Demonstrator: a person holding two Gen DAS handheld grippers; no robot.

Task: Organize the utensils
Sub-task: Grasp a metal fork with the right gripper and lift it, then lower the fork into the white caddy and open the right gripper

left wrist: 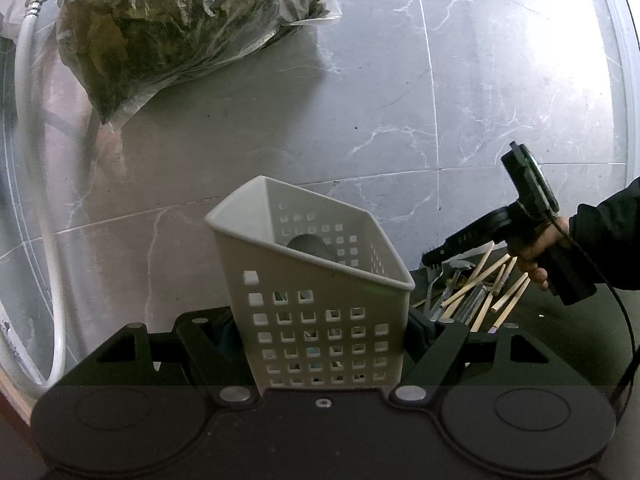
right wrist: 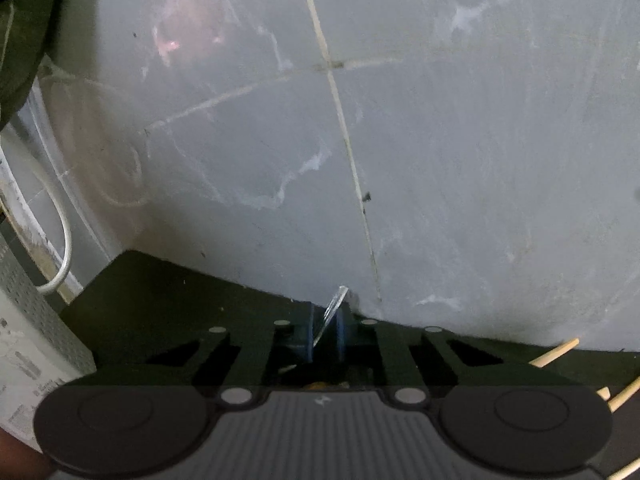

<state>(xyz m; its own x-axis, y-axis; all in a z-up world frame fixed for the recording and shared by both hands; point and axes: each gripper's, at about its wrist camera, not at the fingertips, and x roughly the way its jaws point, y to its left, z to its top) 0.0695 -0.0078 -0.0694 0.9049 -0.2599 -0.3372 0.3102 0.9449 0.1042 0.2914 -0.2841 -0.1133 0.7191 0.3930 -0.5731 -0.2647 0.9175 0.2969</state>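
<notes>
My left gripper (left wrist: 320, 332) is shut on a white perforated utensil holder (left wrist: 316, 300), gripping its sides and tilting it; a dark rounded utensil end (left wrist: 310, 246) shows inside. To its right lies a pile of wooden chopsticks (left wrist: 486, 292) and metal cutlery (left wrist: 452, 284) on the dark counter. My right gripper (left wrist: 436, 256) hovers over that pile in the left wrist view. In the right wrist view my right gripper (right wrist: 325, 338) is shut on a thin metal utensil (right wrist: 333, 309) that sticks up between the blue pads (right wrist: 307, 336).
A grey marble tiled wall (left wrist: 400, 120) stands close behind. A plastic bag of dark greens (left wrist: 168, 28) hangs at upper left beside a white hose (left wrist: 32, 184). A white appliance (right wrist: 24, 340) stands at the left of the dark counter (right wrist: 160, 304). Loose chopsticks (right wrist: 556, 352) lie at right.
</notes>
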